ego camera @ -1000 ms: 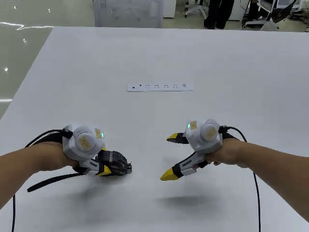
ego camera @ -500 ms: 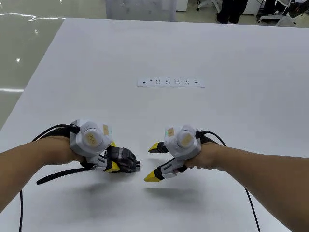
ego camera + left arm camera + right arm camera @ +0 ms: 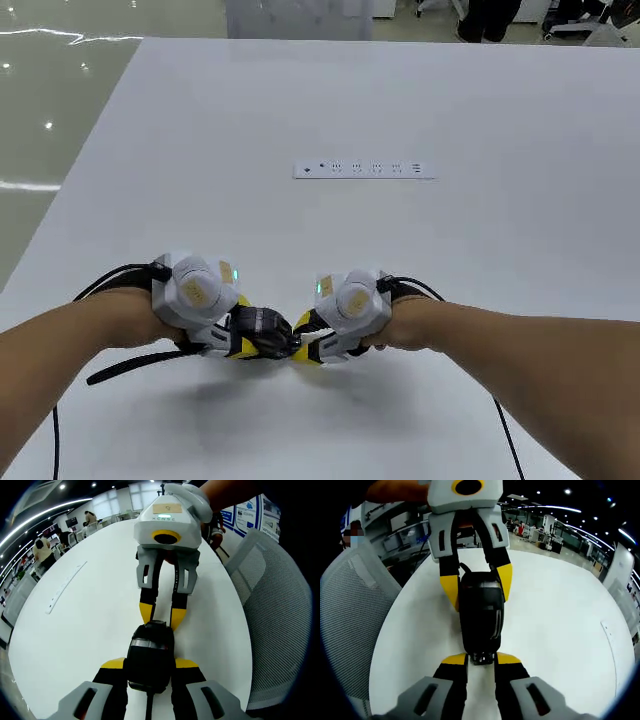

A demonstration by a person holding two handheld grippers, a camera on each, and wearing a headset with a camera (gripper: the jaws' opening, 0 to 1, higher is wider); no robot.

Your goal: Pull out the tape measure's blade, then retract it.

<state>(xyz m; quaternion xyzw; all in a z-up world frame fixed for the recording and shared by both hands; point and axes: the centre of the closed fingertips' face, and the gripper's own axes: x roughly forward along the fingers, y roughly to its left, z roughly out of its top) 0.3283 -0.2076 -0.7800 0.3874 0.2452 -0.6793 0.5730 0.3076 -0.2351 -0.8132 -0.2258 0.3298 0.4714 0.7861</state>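
Clamping tape measure (image 3: 480,610) in left claw (image 3: 150,664); right claw (image 3: 480,658) narrow around its mouth, contact unclear.

White table (image 3: 500,120), power strip (image 3: 365,170), glossy floor (image 3: 40,100)

an open-plan office or lab; ceiling lights (image 3: 567,491), far desks (image 3: 540,534), a mesh chair (image 3: 280,605) beside the white table (image 3: 500,110)
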